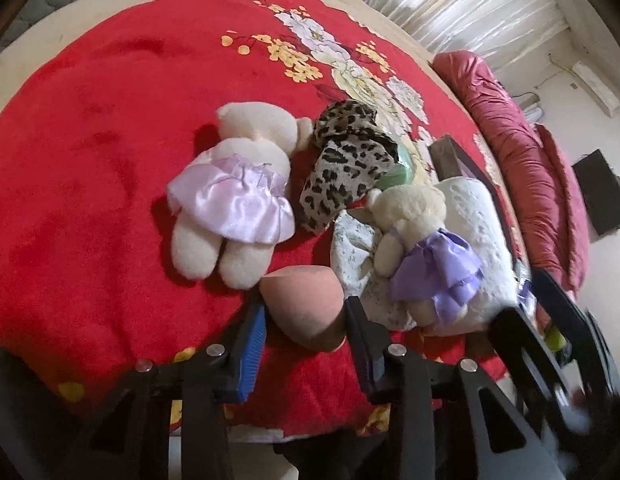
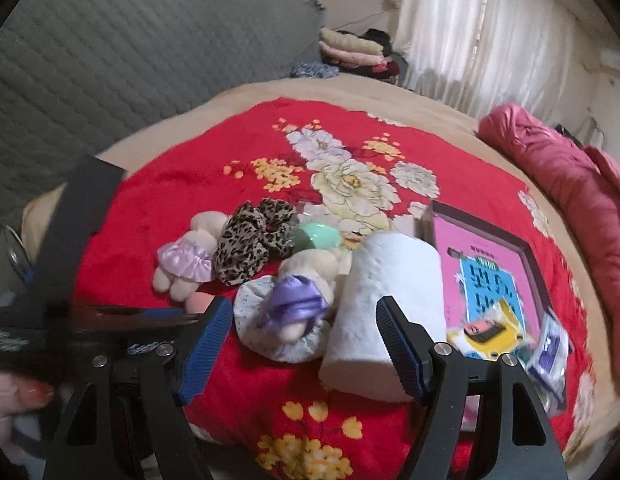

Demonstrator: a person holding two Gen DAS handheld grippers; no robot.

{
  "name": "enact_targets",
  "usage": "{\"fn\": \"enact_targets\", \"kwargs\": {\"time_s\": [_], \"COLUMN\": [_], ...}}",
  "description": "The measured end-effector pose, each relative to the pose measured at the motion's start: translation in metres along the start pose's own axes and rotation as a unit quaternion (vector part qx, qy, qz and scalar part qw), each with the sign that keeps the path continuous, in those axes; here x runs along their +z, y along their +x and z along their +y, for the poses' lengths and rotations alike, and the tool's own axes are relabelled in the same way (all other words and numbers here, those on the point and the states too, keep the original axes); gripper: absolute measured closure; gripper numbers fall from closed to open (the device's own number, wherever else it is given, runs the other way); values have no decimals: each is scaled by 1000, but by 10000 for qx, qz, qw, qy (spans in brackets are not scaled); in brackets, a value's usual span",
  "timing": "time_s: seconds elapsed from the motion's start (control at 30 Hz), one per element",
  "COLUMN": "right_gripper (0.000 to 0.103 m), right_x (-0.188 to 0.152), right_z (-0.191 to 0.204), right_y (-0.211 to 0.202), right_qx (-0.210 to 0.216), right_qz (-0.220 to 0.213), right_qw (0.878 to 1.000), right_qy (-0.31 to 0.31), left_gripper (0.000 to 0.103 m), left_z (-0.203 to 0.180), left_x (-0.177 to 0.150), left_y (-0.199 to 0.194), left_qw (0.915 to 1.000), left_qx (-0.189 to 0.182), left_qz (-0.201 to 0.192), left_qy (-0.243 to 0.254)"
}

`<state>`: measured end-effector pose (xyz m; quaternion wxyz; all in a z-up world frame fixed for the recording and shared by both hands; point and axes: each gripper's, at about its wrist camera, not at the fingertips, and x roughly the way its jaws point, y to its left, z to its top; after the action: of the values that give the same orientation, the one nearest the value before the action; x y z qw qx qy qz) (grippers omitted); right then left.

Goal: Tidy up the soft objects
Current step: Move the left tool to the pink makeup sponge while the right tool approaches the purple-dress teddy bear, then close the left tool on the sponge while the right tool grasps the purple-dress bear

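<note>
On the red floral blanket (image 1: pixel 90 160) nothing looks sorted yet: my left gripper (image 1: pixel 306 322) pinches the peach makeup sponge (image 1: pixel 302 304), my right gripper (image 2: pixel 302 344) spread and empty, both plush bears, leopard scrunchie (image 1: pixel 342 168) and tissue roll (image 2: pixel 386 300) still waiting.

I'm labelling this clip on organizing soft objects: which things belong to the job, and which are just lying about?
Job:
pink makeup sponge, between the left gripper pads
two plush bears
leopard scrunchie
floral fabric pouch

Lying about:
paper roll
pink book
snack packets
folded clothes
</note>
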<state>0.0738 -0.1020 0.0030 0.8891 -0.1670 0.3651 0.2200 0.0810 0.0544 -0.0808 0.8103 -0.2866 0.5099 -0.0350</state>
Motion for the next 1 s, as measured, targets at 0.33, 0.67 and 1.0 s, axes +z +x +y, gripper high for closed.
{"fn": "enact_targets", "kwargs": {"time_s": [0.33,0.67,1.0], "right_gripper": [27,35,55], "right_x": [19,20,9], "right_z": [-4,25,13], "right_y": [45,88,97], "right_qx": [44,-562,-348], "right_qz": [741,1327,1206], "right_qw": [9972,9852,9907], "right_qy": [34,-929,-521], "left_gripper": [65,65,64], "left_z": [2,21,9], "left_x": [-2,8,8], "left_y": [-34,-51,-52], "left_qw": [9985,9974,9946], "left_qx": [29,111,209], "left_qz": [-374,-675,-848], "left_qy": [394,204,566]}}
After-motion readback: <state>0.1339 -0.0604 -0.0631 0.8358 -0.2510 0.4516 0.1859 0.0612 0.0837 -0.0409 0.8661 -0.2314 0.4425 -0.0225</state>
